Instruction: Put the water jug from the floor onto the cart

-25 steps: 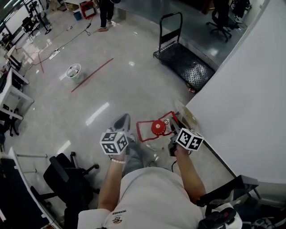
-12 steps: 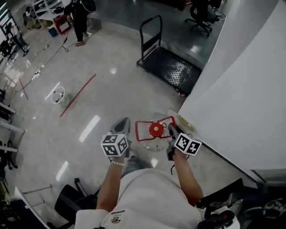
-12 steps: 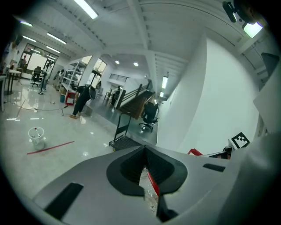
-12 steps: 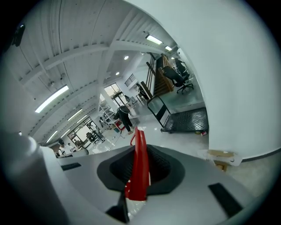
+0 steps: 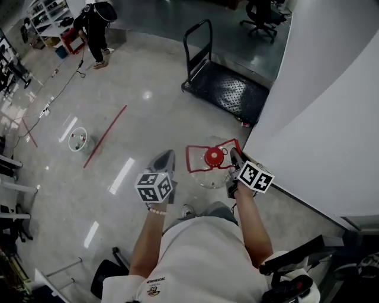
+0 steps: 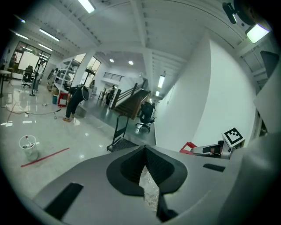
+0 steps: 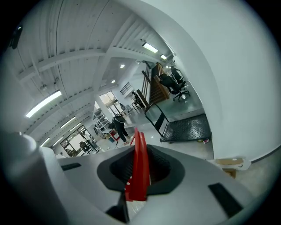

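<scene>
The clear water jug (image 5: 208,174) with a red cap (image 5: 213,157) hangs by its red handle frame (image 5: 197,148) in front of me. My right gripper (image 5: 233,155) is shut on that red handle (image 7: 139,169), which stands upright between its pads. The left gripper (image 5: 164,156) is held beside the jug on its left, jaws shut on nothing (image 6: 144,150). A black platform cart (image 5: 230,89) with an upright push bar stands ahead by the white wall, also seen from the right gripper view (image 7: 185,127) and the left gripper view (image 6: 119,139).
A curved white wall (image 5: 320,112) runs along the right. On the shiny floor to the left lie a white bucket (image 5: 78,140) and a red tape line (image 5: 105,135). A person (image 5: 95,21) bends over far back left. An office chair (image 5: 260,12) stands beyond the cart.
Both grippers and the jug have travelled forward together along the wall, so the cart is nearer. The right gripper's hold on the red handle is unchanged.
</scene>
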Tool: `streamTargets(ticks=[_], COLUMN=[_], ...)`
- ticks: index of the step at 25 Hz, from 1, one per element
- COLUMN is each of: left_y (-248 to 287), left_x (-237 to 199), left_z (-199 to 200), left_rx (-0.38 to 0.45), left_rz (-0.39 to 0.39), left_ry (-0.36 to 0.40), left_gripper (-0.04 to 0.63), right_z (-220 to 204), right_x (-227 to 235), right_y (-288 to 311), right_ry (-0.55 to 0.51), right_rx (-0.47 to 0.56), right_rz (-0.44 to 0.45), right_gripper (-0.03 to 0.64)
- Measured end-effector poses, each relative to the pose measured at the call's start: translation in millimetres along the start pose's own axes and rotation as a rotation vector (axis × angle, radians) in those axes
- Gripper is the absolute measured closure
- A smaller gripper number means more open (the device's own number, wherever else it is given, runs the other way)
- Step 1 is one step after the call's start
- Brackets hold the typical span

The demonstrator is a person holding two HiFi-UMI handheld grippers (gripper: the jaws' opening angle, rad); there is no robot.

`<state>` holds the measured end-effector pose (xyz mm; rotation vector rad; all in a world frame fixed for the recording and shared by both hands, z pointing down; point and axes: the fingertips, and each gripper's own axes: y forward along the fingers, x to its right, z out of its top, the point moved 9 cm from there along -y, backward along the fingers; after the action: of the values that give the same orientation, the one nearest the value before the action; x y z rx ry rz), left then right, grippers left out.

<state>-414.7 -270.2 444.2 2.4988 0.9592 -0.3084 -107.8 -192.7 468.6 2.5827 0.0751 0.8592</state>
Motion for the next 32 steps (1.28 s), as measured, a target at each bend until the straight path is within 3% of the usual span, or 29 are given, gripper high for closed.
streamTargets(ticks=[11,18,32], left_y=[76.1,155.3,359.1], left_x=[-35.8,-52.7,-39.5], left_z=[31.1,57.6,138.8], left_rx=[-0.017,-0.039,-0.07], left_rz=[-0.031,-0.055,-0.096], left_ry=[0.009,0.027,0.06], left_gripper=[0.594,0.594,0.594], right_z=[31.2,58.2,188.7], right_x=[12.6,41.3,118.4], right_y=[68.9,131.8,268.5], right_ry=[0.034,0.07,0.121], right_rx=[0.02,0.01,0.024], right_rz=[-0.048,-0.071,-0.08], right_gripper=[0.563,0.563,0.561])
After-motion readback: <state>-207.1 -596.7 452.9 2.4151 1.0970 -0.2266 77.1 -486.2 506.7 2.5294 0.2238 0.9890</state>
